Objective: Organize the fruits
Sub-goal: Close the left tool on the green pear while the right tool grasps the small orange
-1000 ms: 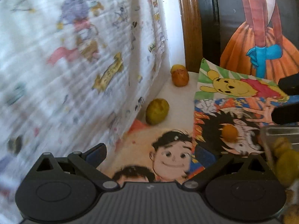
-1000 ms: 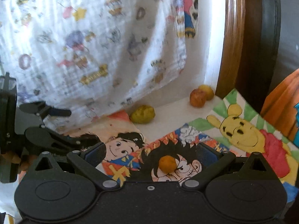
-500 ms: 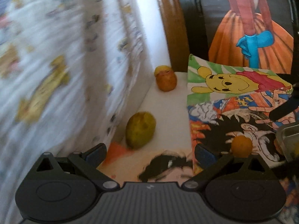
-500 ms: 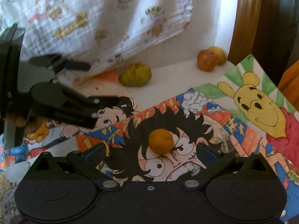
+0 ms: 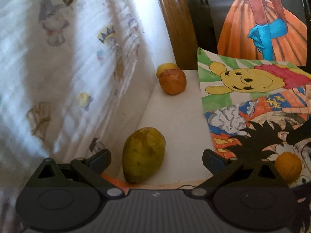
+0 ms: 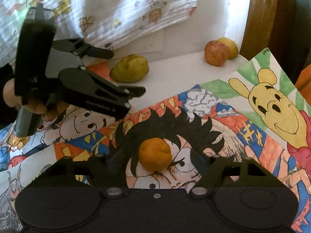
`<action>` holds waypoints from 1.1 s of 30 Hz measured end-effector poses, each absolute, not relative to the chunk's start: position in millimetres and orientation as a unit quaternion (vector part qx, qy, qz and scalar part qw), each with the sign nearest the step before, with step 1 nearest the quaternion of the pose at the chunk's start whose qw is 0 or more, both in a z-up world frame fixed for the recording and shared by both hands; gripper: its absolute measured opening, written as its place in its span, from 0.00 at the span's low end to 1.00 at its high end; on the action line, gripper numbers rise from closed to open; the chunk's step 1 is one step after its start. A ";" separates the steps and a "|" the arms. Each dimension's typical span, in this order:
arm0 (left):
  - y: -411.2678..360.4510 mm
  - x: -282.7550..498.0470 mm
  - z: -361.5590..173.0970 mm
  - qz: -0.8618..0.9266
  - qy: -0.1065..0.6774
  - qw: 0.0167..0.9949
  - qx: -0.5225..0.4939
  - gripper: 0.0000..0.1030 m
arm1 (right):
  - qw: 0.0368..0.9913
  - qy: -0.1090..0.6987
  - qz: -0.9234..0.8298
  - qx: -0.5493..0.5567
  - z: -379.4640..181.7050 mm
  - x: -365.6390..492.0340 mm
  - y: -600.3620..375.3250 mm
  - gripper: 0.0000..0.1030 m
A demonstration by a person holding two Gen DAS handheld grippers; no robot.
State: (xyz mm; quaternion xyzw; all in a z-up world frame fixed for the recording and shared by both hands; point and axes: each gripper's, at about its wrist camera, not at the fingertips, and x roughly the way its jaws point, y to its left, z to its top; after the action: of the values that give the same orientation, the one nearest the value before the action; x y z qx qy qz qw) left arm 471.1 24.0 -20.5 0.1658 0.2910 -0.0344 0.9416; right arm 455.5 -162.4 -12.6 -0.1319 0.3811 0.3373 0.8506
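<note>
Left gripper [image 5: 156, 156] spread wide around a yellow-green mango [image 5: 143, 154], right gripper [image 6: 159, 160] spread wide around a small orange [image 6: 155, 154] on cartoon drawings [image 6: 204, 120], apple [image 6: 216, 52] near the wooden post [image 6: 260, 13].

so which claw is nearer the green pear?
Left. The left claw is open around the green pear; the right claw sits open around the small orange.
</note>
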 end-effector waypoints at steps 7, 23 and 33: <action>22.2 482.7 -31.0 -0.034 0.307 0.937 0.166 0.99 | 0.847 0.388 0.341 -0.129 -15.7 457.9 -164.1 0.58; 25.3 487.9 -30.5 -0.007 0.307 0.940 0.152 0.82 | 0.845 0.385 0.347 -0.130 -17.6 458.3 -163.9 0.40; 20.6 485.3 -32.9 0.029 0.295 0.937 0.184 0.62 | 0.845 0.384 0.348 -0.131 -17.1 457.7 -163.8 0.38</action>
State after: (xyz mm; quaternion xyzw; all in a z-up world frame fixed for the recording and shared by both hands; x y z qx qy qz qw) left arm 485.3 20.6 -32.9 0.1845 0.2950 0.0288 0.9371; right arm 457.7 -163.8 -17.1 -0.1309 0.3837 0.3476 0.8455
